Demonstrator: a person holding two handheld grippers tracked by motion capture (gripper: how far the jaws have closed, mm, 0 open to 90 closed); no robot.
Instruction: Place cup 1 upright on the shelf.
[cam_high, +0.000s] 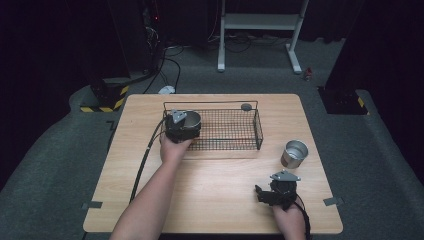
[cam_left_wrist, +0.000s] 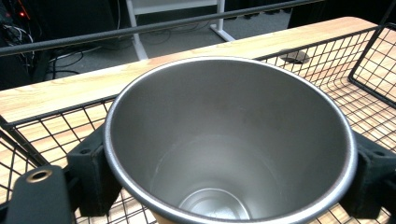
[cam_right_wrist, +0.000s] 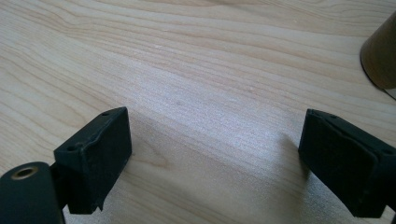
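On the light wooden bench (cam_high: 215, 180) stands a shallow black wire-mesh basket (cam_high: 230, 131) with a thin rail running round its top, set toward the far middle of the board. The left claw (cam_high: 181, 126), held in the person's left hand (cam_high: 172, 149), sits at the near-left corner of that basket and has its two black jaws pressed against opposite sides of a round, open-topped stainless-steel cup (cam_high: 192, 119); in the left gripper view the steel cup (cam_left_wrist: 229, 144) is seen from above with its mouth facing the camera, its rim wedged between the jaw pads (cam_left_wrist: 91, 168) on either side, and the basket's mesh floor (cam_left_wrist: 369, 112) and black top rail behind and beneath it. Whether the cup's base touches the mesh cannot be told. A small dark round disc (cam_high: 246, 106) lies on the bench just beyond the basket's far rail. A second shiny metal cup (cam_high: 294, 153) stands upright on the bare wood to the right of the basket, well apart from it. The right claw (cam_high: 265, 194), gripped by the person's right hand (cam_high: 290, 212), rests low over the near-right part of the bench, nearer the person than that second cup; its jaws stand wide apart with nothing between them, as the right gripper view shows bare wood grain (cam_right_wrist: 201, 84) between them.
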